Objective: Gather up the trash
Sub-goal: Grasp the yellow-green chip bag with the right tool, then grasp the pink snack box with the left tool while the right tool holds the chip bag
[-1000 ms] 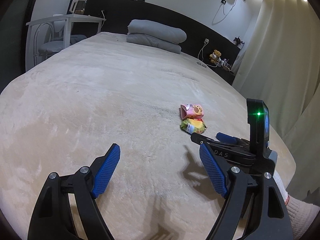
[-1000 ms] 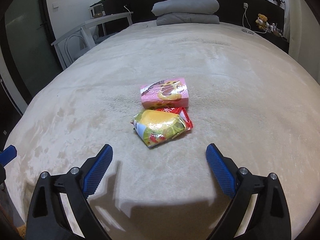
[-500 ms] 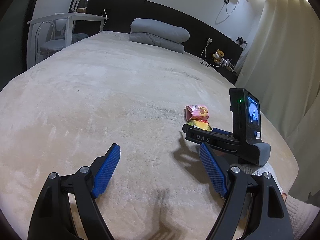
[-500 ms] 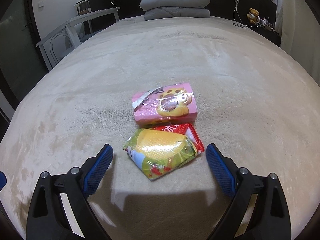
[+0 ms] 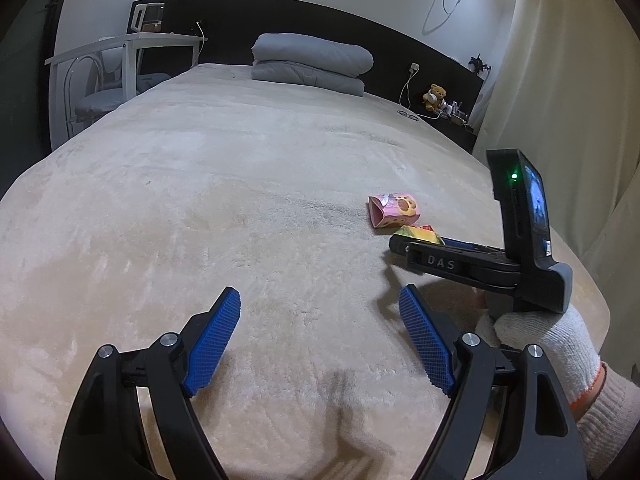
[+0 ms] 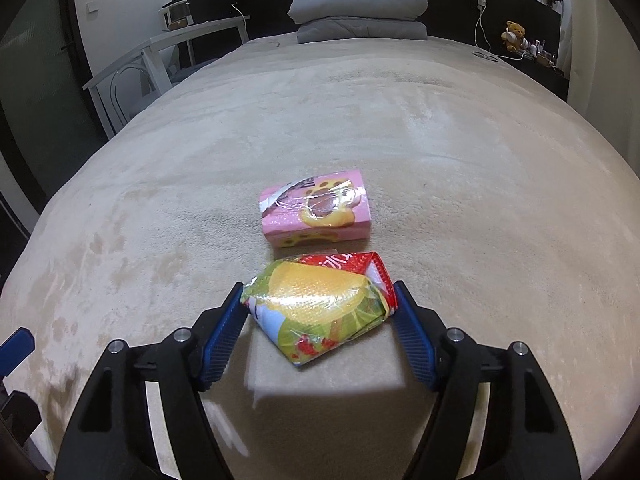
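Observation:
A yellow-green snack packet [image 6: 320, 304] with a red edge lies on the beige bed [image 6: 440, 160]. My right gripper [image 6: 318, 286] straddles it, its jaws closing, and both blue pads touch the packet's sides. A pink snack box [image 6: 316, 216] lies just behind the packet. In the left wrist view the right gripper [image 5: 420, 246] reaches over the packet [image 5: 420, 234], with the pink box [image 5: 394, 210] beyond it. My left gripper [image 5: 319, 291] hovers open over bare blanket to the left, nothing between its fingers.
Folded grey bedding [image 5: 308, 60] sits at the dark headboard. A white desk with a chair [image 5: 120, 60] stands left of the bed. A teddy bear [image 5: 434, 96] and cables lie on the right shelf, beside a curtain [image 5: 560, 80]. A gloved hand [image 5: 540, 336] holds the right gripper.
The right gripper moved forward until the snack packet lay between its fingers, and its jaws narrowed onto the packet. The left gripper stayed in place, open.

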{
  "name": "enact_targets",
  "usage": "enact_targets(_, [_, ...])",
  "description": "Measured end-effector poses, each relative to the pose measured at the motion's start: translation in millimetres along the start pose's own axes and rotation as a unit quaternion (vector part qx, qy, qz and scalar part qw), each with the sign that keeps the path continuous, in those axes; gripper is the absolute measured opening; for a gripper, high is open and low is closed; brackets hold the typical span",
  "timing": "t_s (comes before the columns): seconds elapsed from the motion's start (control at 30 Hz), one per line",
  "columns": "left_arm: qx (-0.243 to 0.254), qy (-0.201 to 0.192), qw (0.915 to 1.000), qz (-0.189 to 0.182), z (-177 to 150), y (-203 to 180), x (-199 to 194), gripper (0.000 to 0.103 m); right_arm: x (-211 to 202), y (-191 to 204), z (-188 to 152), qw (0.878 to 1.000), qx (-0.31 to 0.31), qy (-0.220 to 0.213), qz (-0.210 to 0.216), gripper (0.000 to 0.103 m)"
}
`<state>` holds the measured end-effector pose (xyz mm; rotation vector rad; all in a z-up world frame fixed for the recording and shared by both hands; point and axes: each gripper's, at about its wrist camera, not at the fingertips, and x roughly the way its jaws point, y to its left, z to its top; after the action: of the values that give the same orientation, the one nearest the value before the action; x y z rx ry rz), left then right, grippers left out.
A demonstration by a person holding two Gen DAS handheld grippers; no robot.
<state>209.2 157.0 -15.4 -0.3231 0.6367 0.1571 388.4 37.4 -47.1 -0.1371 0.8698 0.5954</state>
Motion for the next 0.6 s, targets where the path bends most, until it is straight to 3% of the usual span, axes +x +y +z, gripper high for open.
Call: enact_targets(0.6, [0.002, -0.009, 0.9997, -0.022, 13, -32, 35, 0.08, -82, -51, -17, 0.999, 0.004, -0.031, 0.027, 0.071])
